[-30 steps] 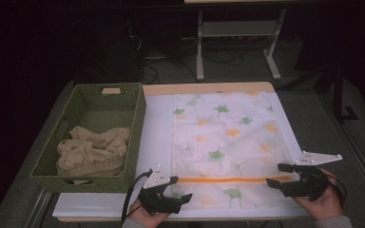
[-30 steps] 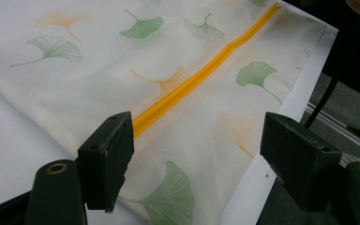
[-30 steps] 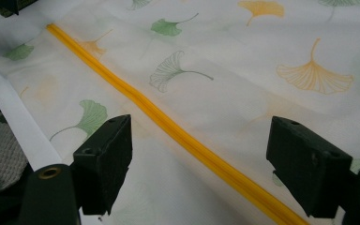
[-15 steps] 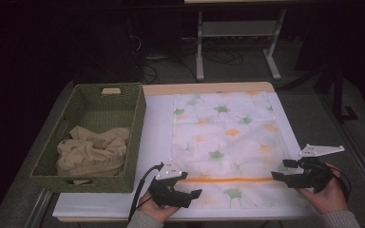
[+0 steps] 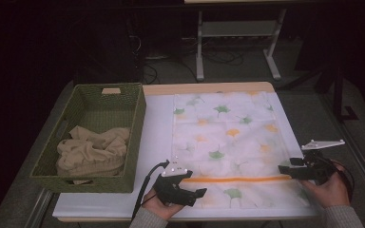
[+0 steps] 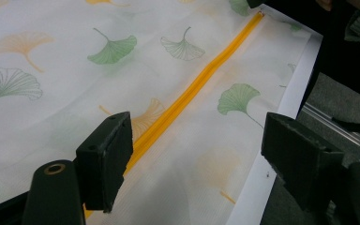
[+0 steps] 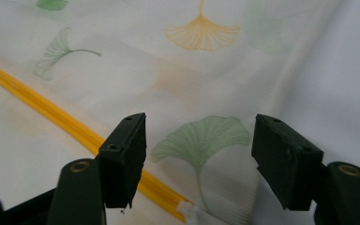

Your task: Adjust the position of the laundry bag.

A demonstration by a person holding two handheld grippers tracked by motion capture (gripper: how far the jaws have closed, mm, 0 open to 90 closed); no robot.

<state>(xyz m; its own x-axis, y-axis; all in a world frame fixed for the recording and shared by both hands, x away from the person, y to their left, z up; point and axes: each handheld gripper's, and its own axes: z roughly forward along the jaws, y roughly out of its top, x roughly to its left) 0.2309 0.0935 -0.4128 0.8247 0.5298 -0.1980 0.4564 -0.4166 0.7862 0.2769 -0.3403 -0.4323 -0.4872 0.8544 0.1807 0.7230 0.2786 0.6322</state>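
Dark room behind, with a white stand at the upper centre of the high view. White worktop [image 5: 159,118] carried a mesh laundry bag [image 5: 228,142] printed with ginkgo leaves, spread flat across the centre and right of the frame, its orange zipper [image 5: 237,179] running level near the lower edge. Green woven basket [image 5: 92,135] sat at the left, just beside the bag, holding a crumpled beige cloth [image 5: 92,152]. Left hand-held gripper [image 5: 197,194] hovered over the zipper's left end, jaws spread wide, nothing between them. Right hand-held gripper [image 5: 284,169] sat at the zipper's right end; its jaws had just been closing but stood apart over the fabric, gripping nothing.
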